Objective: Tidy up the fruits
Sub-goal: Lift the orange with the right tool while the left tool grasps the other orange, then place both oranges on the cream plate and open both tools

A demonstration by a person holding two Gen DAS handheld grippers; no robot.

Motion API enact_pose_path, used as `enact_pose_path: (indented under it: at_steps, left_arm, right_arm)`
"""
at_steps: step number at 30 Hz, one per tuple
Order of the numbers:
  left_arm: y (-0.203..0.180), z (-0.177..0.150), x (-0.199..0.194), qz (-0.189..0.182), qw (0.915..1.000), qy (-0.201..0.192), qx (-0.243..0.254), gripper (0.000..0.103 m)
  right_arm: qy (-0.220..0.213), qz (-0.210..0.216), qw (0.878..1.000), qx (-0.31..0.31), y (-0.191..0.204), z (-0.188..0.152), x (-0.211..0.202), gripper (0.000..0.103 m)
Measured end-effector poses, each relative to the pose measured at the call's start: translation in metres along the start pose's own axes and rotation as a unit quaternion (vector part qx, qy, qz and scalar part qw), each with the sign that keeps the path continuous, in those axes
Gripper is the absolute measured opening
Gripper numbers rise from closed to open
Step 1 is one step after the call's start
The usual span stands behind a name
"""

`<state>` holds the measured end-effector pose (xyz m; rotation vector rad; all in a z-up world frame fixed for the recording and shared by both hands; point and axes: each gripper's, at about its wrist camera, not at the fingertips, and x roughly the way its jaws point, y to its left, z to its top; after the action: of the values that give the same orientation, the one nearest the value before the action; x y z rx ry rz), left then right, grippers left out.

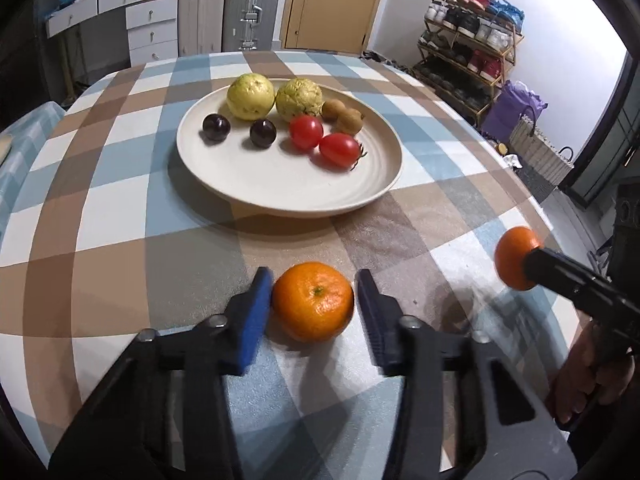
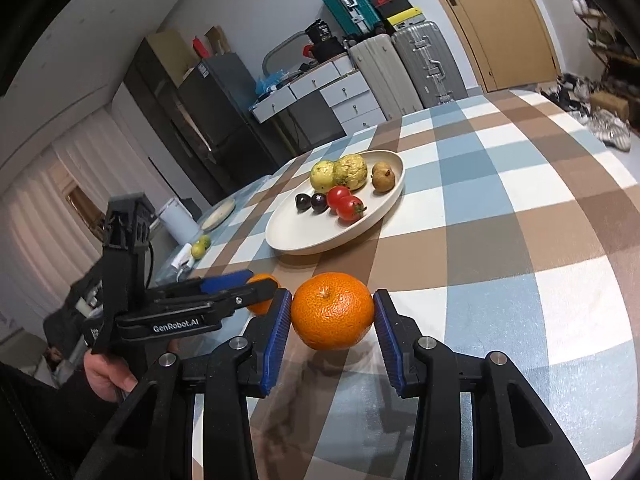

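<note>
A cream plate [image 1: 280, 184] [image 2: 304, 236] on the checked tablecloth holds two yellow-green guavas [image 1: 251, 96], two dark plums [image 1: 216, 128], two red tomatoes [image 1: 306, 132] and small brown fruits [image 1: 348, 120]. One orange [image 1: 313, 306] lies on the cloth between the blue pads of my left gripper [image 1: 312, 300]; the left pad touches it, the right pad stands just apart. My right gripper [image 2: 332, 312] is shut on a second orange [image 2: 332, 311] and holds it above the cloth. That orange also shows in the left wrist view [image 1: 514, 258]. The left gripper's orange shows partly hidden in the right wrist view [image 2: 262, 294].
The round table's edge [image 1: 532, 200] runs close on the right. Beyond it stand a shoe rack [image 1: 468, 52], bags [image 1: 516, 108], suitcases [image 1: 252, 12] and a drawer unit [image 1: 152, 28]. A side surface with a small dish [image 2: 218, 214] and limes [image 2: 200, 246] lies left of the table.
</note>
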<state>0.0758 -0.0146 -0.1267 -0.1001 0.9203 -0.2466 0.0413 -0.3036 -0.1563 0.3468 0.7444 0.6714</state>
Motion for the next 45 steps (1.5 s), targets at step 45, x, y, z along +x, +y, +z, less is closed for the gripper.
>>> enact_pose_path:
  at_steps: [45]
  left_arm:
    - [0.08,0.098,-0.002,-0.053,0.995,-0.053,-0.066,0.038]
  right_arm:
    - [0.045,0.004,0.993,-0.112,0.06,0.09,0.102,0.042]
